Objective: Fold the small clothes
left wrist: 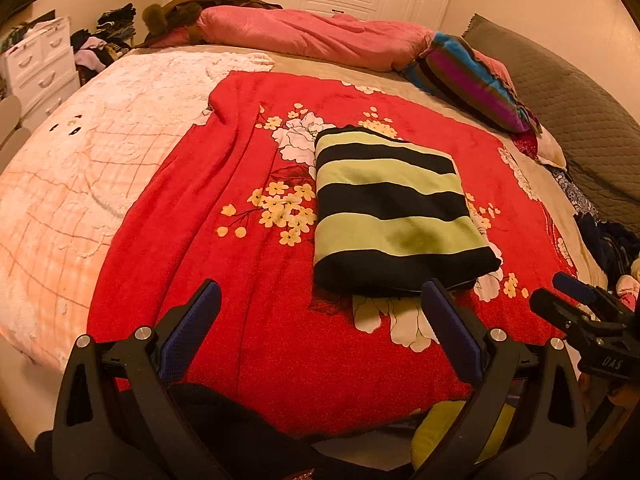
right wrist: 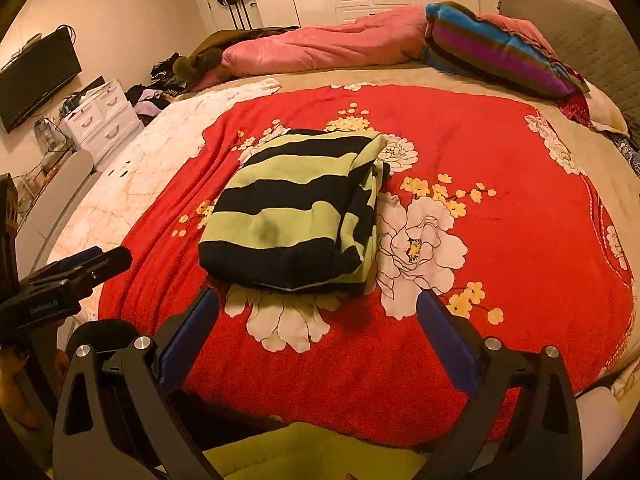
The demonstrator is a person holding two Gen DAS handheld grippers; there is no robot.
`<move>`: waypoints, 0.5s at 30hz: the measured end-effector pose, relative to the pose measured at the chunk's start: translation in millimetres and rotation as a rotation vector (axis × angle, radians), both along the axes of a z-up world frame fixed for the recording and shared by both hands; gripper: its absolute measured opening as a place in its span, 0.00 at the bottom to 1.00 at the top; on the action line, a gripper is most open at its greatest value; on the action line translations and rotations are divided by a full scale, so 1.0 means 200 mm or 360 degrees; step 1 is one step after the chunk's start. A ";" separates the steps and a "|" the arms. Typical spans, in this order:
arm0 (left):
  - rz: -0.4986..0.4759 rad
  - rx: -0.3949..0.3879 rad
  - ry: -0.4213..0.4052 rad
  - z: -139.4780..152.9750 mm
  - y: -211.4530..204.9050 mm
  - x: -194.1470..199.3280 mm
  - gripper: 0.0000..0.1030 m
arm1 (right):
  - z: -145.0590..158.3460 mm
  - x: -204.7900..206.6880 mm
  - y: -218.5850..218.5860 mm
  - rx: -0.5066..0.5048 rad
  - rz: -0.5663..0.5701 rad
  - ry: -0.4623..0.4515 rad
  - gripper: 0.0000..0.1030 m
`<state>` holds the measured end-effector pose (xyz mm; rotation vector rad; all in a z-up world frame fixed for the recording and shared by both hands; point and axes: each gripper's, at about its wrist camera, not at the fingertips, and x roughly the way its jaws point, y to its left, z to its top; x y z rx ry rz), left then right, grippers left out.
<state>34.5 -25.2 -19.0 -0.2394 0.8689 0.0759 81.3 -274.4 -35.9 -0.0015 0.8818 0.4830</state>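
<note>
— That striped garment (left wrist: 394, 208), green and black, where's it sitting?

— In the middle of the red floral blanket (left wrist: 200, 240) on the bed, folded into a thick rectangle. From the right side you can see the layered edges stacked along one side, a bit uneven, with the near hem resting flat.

— So the folding's done?

— Looks nearly finished to me. It's a compact bundle, nothing trailing out. At most a tidy-up of that loose right edge, or setting it aside. I can't tell whether other pieces are waiting.

— And the grippers?

— Both are pulled back at the near edge of the bed, holding nothing. The left gripper (left wrist: 320, 312) has its fingers spread wide, one tip just beside the garment's near corner. The right gripper (right wrist: 318, 316) is spread as well, just short of the near hem.

— Room to work?

— Plenty. Open blanket on every side of the bundle; the pink duvet (left wrist: 312, 36) and the striped pillow (right wrist: 496, 48) lie well apart at the far end.
</note>
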 end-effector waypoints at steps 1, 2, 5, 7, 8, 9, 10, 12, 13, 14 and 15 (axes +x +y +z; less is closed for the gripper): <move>-0.0001 0.0000 -0.0002 0.00 0.00 0.00 0.91 | 0.00 0.00 0.00 0.0000 0.0000 0.0000 0.96; 0.0000 0.0004 -0.0002 0.00 0.00 0.00 0.91 | 0.00 0.00 0.00 0.0001 0.0001 0.0001 0.96; 0.0000 0.0014 0.0000 0.01 -0.01 0.00 0.91 | 0.00 0.00 0.00 0.0001 -0.0002 -0.0003 0.96; 0.0000 0.0018 0.0003 0.01 -0.01 0.00 0.91 | -0.01 -0.01 0.00 0.0004 -0.0004 0.0005 0.96; 0.0001 0.0019 0.0004 0.01 -0.01 0.00 0.91 | 0.00 -0.01 0.00 0.0004 -0.0005 0.0005 0.96; 0.0000 0.0023 0.0004 0.01 -0.01 -0.01 0.91 | -0.01 -0.01 0.00 0.0005 -0.0004 0.0007 0.96; -0.0001 0.0026 0.0006 0.01 -0.01 -0.01 0.91 | -0.01 -0.01 0.00 0.0002 -0.0005 0.0007 0.96; -0.0001 0.0030 0.0007 0.01 -0.02 -0.01 0.91 | -0.01 -0.01 0.00 0.0004 -0.0006 0.0012 0.96; -0.0001 0.0031 0.0008 0.01 -0.02 -0.01 0.91 | -0.01 -0.01 0.00 0.0003 -0.0005 0.0015 0.96; 0.0000 0.0032 0.0009 0.01 -0.02 -0.01 0.91 | -0.01 -0.02 0.00 0.0000 -0.0005 0.0015 0.96; -0.0001 0.0036 0.0011 0.01 -0.02 -0.01 0.91 | -0.01 -0.02 0.00 0.0000 -0.0007 0.0015 0.96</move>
